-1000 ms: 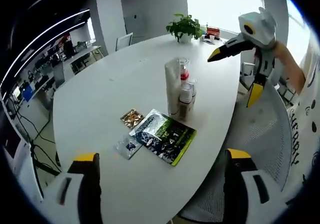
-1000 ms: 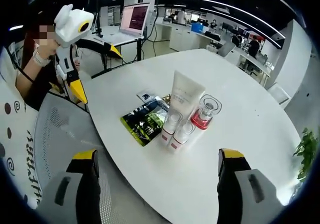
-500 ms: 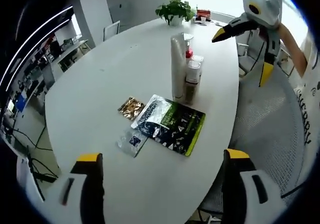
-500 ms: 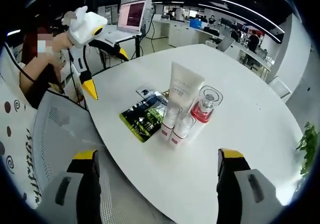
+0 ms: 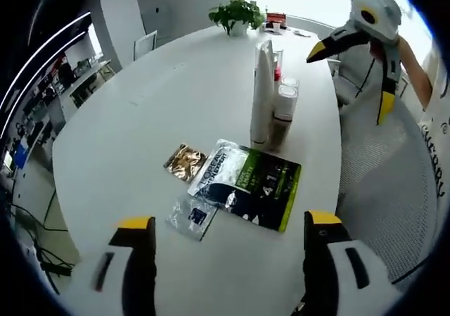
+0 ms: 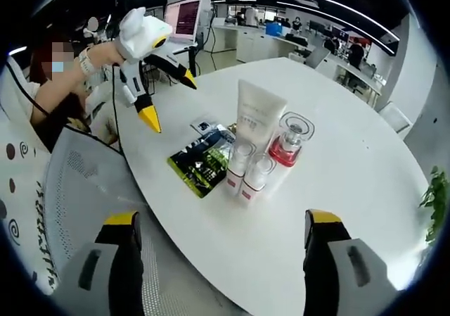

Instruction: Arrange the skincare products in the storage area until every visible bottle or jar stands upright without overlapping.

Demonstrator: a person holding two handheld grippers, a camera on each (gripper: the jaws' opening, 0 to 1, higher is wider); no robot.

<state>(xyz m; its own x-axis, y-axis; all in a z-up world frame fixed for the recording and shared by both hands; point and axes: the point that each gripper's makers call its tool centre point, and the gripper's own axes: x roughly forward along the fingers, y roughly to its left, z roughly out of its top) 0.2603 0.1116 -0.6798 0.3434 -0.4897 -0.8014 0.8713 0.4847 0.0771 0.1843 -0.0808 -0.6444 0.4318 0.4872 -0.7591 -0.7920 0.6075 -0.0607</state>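
Note:
Close together near the white table's edge stand a tall white tube, a glass bottle with red liquid and two small white-capped bottles, all upright. The small bottles stand on the tube's near side, toward the chair. A green-black sachet pack lies flat in front of them, with a gold sachet and a clear sachet beside it. My left gripper hangs open and empty above the table's near end; it is the left gripper beyond the sachets. My right gripper is open and empty; it hovers off the table's side as the right gripper.
A grey mesh chair is pushed up to the table edge by the products. A potted plant stands at the table's far end. An open laptop sits on a desk behind the person holding the grippers.
The left gripper has moved in over the table towards the sachets. The right gripper has held about the same place. The products and sachets have not moved.

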